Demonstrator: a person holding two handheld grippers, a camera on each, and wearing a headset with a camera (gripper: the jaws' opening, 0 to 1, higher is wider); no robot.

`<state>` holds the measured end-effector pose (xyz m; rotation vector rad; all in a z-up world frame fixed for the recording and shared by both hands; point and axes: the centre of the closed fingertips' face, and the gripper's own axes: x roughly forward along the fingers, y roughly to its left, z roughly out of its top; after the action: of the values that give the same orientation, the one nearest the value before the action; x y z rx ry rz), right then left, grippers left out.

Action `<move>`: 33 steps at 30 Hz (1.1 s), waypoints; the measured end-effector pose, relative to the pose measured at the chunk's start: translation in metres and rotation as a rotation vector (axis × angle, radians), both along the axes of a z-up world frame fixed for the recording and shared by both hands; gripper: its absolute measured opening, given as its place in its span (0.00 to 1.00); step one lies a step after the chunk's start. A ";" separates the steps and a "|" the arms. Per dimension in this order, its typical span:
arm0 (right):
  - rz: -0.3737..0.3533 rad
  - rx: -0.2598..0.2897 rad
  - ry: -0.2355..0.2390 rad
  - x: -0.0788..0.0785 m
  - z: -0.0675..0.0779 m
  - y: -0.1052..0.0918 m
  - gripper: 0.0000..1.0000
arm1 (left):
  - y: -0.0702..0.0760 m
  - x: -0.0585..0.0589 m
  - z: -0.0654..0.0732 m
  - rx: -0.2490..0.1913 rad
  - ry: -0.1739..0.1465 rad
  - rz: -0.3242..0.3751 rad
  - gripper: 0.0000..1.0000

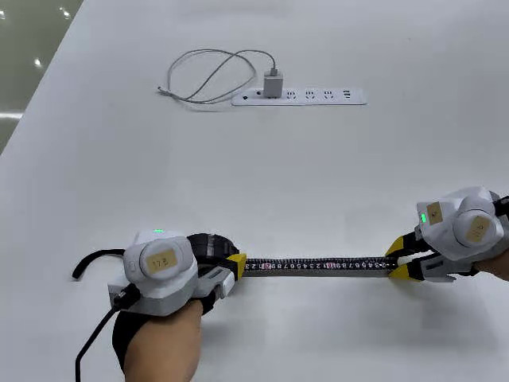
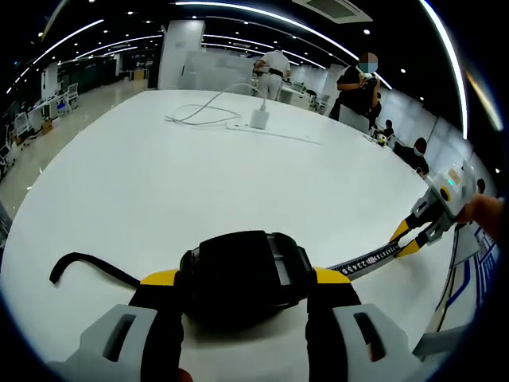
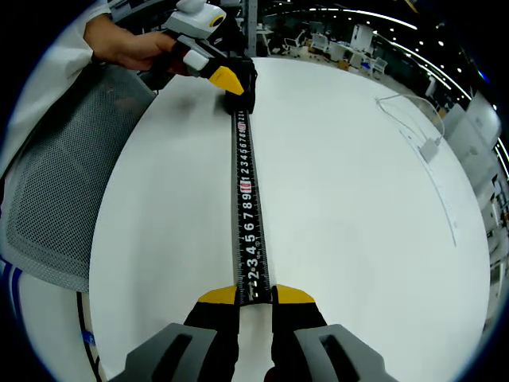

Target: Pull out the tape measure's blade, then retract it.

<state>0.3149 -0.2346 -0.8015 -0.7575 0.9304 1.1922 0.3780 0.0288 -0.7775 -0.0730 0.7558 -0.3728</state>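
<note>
The black tape measure case (image 1: 211,248) lies on the white table near its front edge, with my left gripper (image 1: 227,270) shut on it. In the left gripper view the case (image 2: 242,274) sits between the yellow-tipped jaws. Its black blade (image 1: 318,264) with white numbers runs flat to the right along the table. My right gripper (image 1: 400,259) is shut on the blade's end; the blade (image 3: 246,207) stretches away from my right gripper (image 3: 254,296) to the case (image 3: 242,91). A black wrist strap (image 1: 94,259) trails left of the case.
A white power strip (image 1: 310,96) with a plugged charger (image 1: 273,83) and a looped grey cable (image 1: 211,76) lies at the back of the table (image 1: 318,183). The table's left edge (image 1: 40,87) borders a green floor. A mesh chair (image 3: 56,191) and several people (image 2: 358,83) stand beyond.
</note>
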 end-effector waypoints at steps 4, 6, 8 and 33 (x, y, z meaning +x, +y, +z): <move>0.002 -0.002 0.000 -0.001 0.000 0.000 0.11 | 0.000 0.000 0.000 -0.007 -0.004 0.002 0.58; 0.003 -0.004 -0.001 -0.001 0.000 0.000 0.11 | 0.000 0.000 0.000 -0.009 0.000 0.004 0.58; 0.001 0.000 0.000 -0.001 0.001 0.000 0.11 | 0.000 0.000 0.000 -0.011 0.000 0.002 0.58; 0.005 0.034 0.007 0.006 0.002 0.018 0.11 | 0.000 -0.001 0.001 -0.039 -0.001 0.001 0.58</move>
<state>0.3212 -0.2163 -0.7999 -0.7294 0.9124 1.2132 0.3773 0.0285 -0.7767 -0.1099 0.7472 -0.3869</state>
